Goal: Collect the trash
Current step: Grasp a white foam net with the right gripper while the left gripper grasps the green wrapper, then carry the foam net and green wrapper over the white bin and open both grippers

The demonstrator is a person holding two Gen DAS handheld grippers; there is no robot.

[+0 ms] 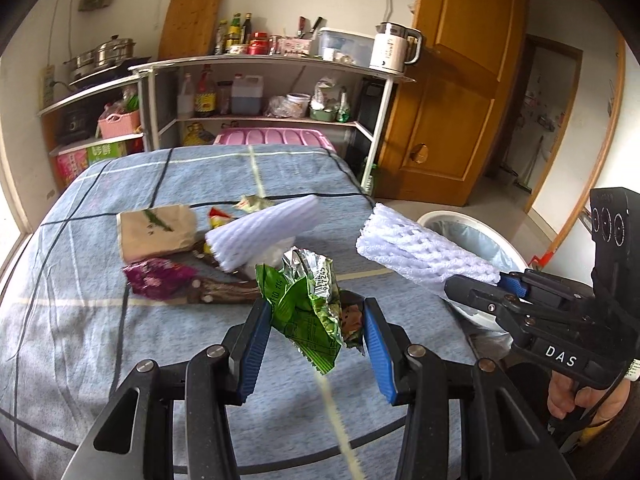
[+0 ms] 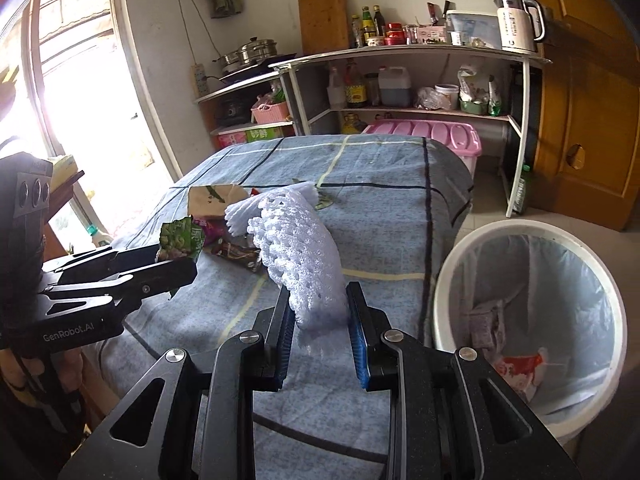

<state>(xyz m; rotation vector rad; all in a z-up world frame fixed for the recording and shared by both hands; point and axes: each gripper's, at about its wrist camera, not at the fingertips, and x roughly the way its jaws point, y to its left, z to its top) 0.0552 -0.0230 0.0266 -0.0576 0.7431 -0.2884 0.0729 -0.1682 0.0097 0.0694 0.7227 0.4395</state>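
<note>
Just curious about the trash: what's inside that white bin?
The white bin has a pale liner holding crumpled wrappers. Anything beneath them is hidden.

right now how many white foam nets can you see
2: one foam net gripped in the right gripper, one foam net lying on the trash pile on the bed. Others may be hidden underneath.

Green snack wrapper [image 1: 310, 308] is crinkly glossy foil, silver inside. The white fruit sleeve [image 2: 304, 256] looks like soft foam netting, matt and bumpy. Both tools, left [image 1: 316, 344] and right [image 2: 320, 332], are matt black plastic with ribbed blue rubbery pads and shiny metal pins. Bedsheet [image 1: 100, 340] is matt woven cloth, and the bin [image 2: 452, 280] is smooth white plastic with a thin filmy liner.
</note>
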